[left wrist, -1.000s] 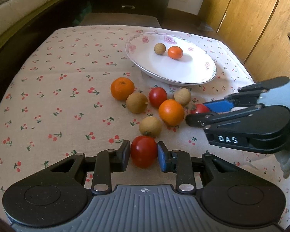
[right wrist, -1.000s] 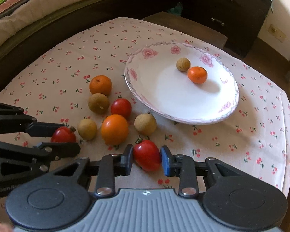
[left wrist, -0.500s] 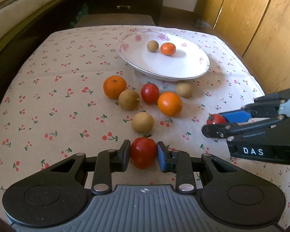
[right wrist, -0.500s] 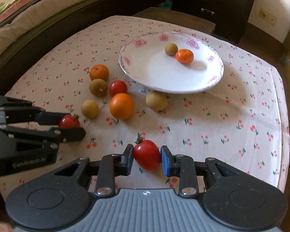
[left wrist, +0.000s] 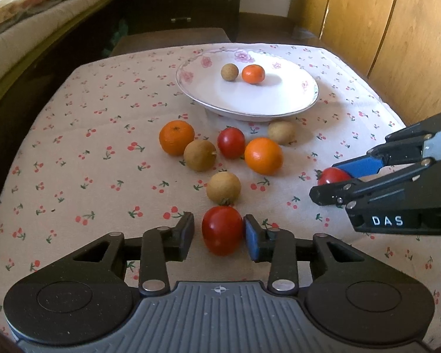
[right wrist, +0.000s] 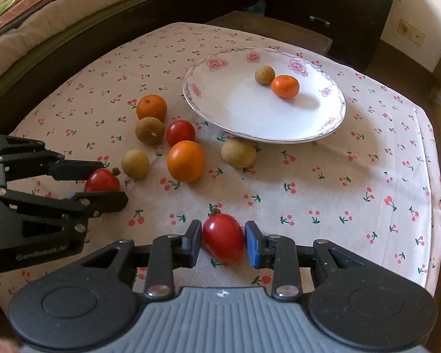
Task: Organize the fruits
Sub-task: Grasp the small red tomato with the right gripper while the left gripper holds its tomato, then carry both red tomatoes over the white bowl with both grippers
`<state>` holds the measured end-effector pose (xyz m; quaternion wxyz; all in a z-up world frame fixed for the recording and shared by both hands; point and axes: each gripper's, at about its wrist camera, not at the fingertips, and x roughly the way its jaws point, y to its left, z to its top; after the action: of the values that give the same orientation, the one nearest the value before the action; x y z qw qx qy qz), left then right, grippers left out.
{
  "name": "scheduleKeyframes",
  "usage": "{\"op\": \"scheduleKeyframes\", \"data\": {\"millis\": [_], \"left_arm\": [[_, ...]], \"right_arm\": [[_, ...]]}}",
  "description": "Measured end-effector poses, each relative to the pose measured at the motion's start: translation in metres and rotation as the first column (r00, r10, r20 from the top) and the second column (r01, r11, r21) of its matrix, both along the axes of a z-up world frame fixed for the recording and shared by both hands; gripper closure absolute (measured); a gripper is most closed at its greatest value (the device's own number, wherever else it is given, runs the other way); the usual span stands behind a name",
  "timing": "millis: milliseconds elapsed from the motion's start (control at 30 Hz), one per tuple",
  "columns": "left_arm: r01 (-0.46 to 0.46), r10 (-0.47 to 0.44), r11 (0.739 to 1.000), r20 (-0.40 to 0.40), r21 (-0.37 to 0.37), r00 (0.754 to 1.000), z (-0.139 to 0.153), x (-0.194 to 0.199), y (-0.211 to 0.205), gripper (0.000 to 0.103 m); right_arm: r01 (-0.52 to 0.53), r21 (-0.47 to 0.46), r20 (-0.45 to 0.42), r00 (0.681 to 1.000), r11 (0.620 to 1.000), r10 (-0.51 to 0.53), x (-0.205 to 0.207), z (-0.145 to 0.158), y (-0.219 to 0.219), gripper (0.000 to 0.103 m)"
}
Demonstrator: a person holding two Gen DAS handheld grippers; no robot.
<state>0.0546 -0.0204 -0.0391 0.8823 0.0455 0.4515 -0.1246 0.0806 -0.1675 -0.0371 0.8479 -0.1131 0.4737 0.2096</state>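
Note:
My left gripper has opened a little around a red tomato; there is a gap at the left pad. My right gripper is shut on another red tomato, also seen in the left wrist view. A white flowered plate holds a small orange and a brown longan. Between the plate and the grippers lie two oranges, a third tomato and three longans.
The fruit lies on a cherry-print tablecloth. A bed runs along the left, a dark drawer unit stands behind, and wooden doors are at the right. The cloth's right edge drops off.
Both grippers have pulled back from the fruit cluster with their tomatoes. The left gripper's jaws have parted slightly, leaving a gap beside its tomato.

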Motion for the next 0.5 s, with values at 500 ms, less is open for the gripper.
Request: {"op": "scheduleKeyframes", "data": {"millis": [500], "left_arm": [[-0.025,0.024,0.998,-0.023,-0.056,0.999,0.009,-0.004,-0.002,0.066]], "right_arm": [[0.061,0.031,-0.012,0.998,0.998,-0.060,-0.010,0.014,-0.005,0.075]]}}
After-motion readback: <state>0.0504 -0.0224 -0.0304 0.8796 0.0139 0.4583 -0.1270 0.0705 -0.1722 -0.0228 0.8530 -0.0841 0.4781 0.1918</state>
